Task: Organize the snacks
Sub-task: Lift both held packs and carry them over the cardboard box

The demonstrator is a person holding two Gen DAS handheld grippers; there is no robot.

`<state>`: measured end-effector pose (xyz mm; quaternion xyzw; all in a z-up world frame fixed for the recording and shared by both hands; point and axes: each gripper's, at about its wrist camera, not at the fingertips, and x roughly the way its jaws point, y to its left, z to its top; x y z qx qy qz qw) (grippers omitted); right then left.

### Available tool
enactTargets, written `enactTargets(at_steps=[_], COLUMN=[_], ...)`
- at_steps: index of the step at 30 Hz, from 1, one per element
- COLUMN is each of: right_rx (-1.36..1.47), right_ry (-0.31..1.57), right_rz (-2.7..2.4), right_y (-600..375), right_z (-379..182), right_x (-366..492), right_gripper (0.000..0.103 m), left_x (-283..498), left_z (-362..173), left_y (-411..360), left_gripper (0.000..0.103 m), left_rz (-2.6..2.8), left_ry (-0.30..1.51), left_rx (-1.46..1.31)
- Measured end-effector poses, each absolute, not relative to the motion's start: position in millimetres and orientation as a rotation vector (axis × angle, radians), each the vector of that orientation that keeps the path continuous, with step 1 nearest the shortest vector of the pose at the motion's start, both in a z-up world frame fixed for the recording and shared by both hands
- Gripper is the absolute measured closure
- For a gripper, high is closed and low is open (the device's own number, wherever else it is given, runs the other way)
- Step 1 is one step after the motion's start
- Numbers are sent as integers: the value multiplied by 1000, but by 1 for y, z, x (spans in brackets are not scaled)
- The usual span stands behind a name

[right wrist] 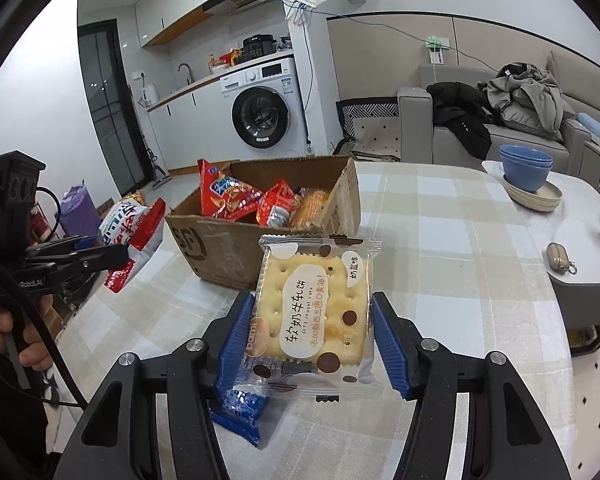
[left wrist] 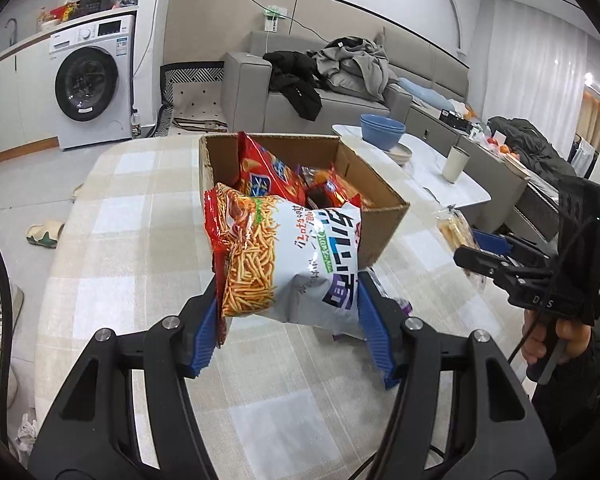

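**Two snack packs held clear of the table, box waiting beyond**

Nearest the left wrist camera, the left gripper (left wrist: 288, 320) is clamped on a bag of noodle snacks (left wrist: 288, 256), its blue pads (left wrist: 206, 328) pressed against the bag's two sides. The bag hangs above the checked tablecloth (left wrist: 140, 248), its upper edge overlapping the near rim of the cardboard box (left wrist: 380, 216) in this view. Bare cloth stretches to the left of the gripper as far as the table's rounded edge.

In the right wrist view, the right gripper (right wrist: 312, 336) grips a clear-wrapped cracker pack (right wrist: 316, 312) by its side edges. A blue packet (right wrist: 240, 412) lies on the cloth just below the left pad. Open tablecloth lies to the right of the pack, running to the table's edge.

Behind both packs stands the open box, already holding a red chip bag (right wrist: 224, 196), a smaller red packet (right wrist: 276, 204) and an orange-wrapped item (right wrist: 312, 208). The box's near wall faces the right gripper; its corner points toward the left one. Room remains inside along the right-hand wall.

Farther off, a white side table (right wrist: 580, 248) carries stacked blue bowls (right wrist: 526, 168) and a pale cup (left wrist: 456, 164). A sofa (left wrist: 340, 100) heaped with clothes and a washing machine (left wrist: 88, 84) close the background.
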<state>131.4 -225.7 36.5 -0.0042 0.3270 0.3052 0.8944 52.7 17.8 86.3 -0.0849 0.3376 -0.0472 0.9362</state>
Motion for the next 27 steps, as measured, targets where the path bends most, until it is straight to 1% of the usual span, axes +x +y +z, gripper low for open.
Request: enactTargets(at_steps=[14, 27], right_rx=[23, 4], right_ry=[578, 601], right_rz=[633, 655], right_y=[-206, -180], right_z=[67, 68], right_x=[150, 180], right_gripper=[43, 43], left_x=[97, 142], left_z=[107, 107], left_y=[27, 37], left_gripper=[44, 44], left_rz=[-27, 8], left_ry=[652, 656], left_rx=[-150, -121])
